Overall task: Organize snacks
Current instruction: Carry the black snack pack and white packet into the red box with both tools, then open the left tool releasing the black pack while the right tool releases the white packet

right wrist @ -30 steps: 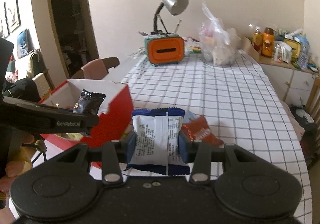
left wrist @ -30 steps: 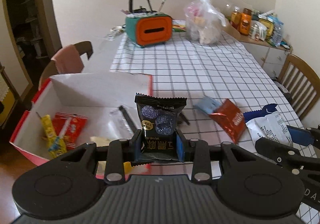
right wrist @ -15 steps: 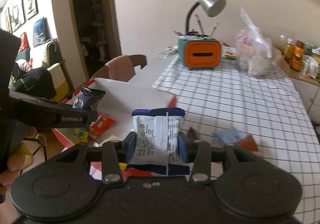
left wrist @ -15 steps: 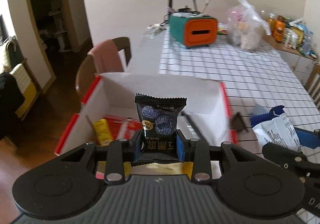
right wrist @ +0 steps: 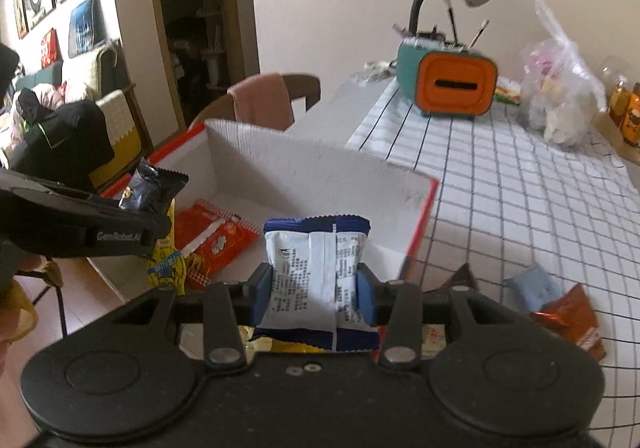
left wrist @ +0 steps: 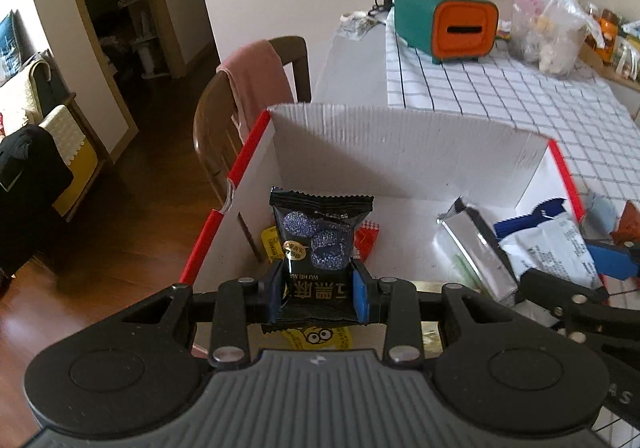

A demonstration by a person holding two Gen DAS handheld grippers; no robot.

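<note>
My left gripper (left wrist: 318, 294) is shut on a black snack packet (left wrist: 320, 244) with blue balls printed on it, held upright over the left part of the red-and-white box (left wrist: 400, 151). My right gripper (right wrist: 316, 294) is shut on a white-and-blue snack packet (right wrist: 316, 268), above the box's (right wrist: 304, 167) near right side. In the left wrist view that white-and-blue packet (left wrist: 548, 244) shows at the right. The box holds red packets (right wrist: 216, 240), a yellow packet (right wrist: 168, 268) and a silver packet (left wrist: 476, 244).
A light-blue packet (right wrist: 536, 288) and a red-brown packet (right wrist: 576, 320) lie on the checked tablecloth (right wrist: 520, 199) right of the box. Behind stand a teal-and-orange organiser (right wrist: 452, 83) with a lamp, a clear plastic bag (right wrist: 560, 103), and a chair with pink cloth (right wrist: 260, 103) left of the table.
Both grippers have moved left with their packets, from over the tablecloth to over the box, and sunk slightly. The loose packets on the cloth have slid to the right of view.
</note>
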